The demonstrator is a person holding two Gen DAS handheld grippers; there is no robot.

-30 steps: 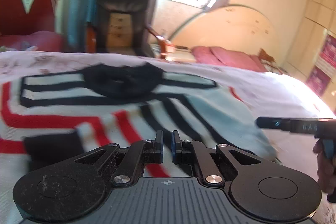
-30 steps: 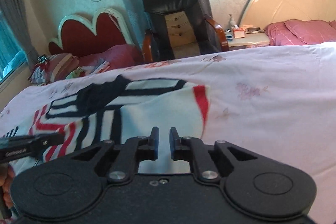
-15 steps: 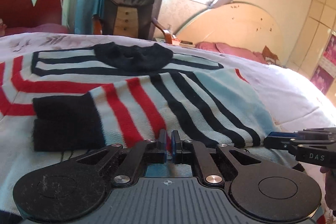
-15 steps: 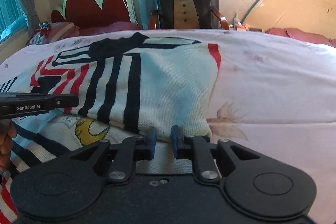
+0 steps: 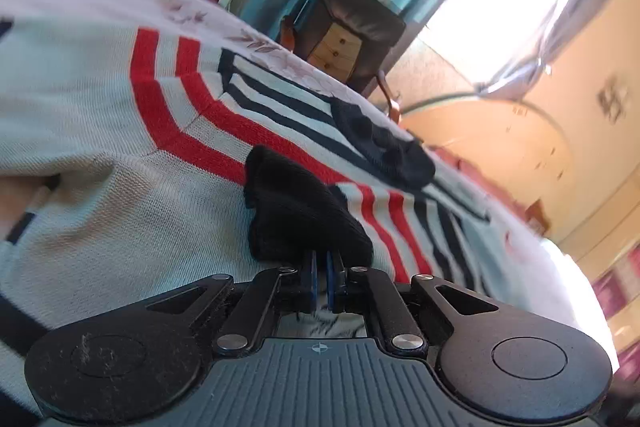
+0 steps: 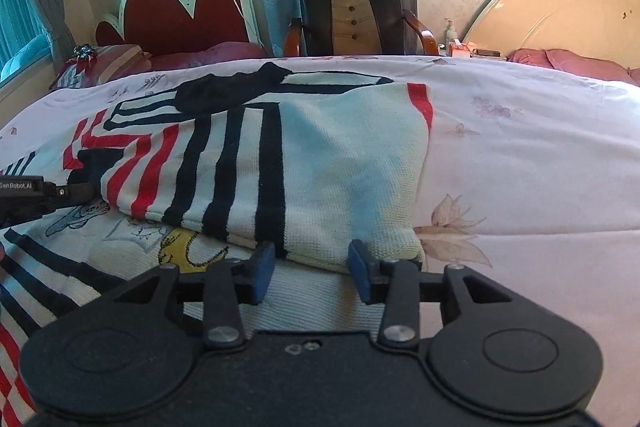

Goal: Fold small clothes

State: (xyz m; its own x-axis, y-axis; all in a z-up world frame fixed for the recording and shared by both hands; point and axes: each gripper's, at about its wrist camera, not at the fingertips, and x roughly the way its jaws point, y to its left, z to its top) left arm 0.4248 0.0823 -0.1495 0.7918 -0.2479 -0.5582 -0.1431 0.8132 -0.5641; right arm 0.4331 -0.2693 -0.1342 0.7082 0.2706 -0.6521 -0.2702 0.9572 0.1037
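Left wrist view: the black cuff [image 5: 296, 215] is pinched at twelve o'clock by the left gripper [image 5: 319, 277], while the right gripper [image 6: 312, 269] (jaws spread, empty) is held at the sweater [image 6: 320, 163] fold.

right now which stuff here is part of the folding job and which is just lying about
Part of the job:
- striped sweater
- its black cuff
- left hand-held gripper, shut on the cuff
- right hand-held gripper, open at the folded edge

Lying about:
- armchair
- red headboard
- pink pillows
- bedspread
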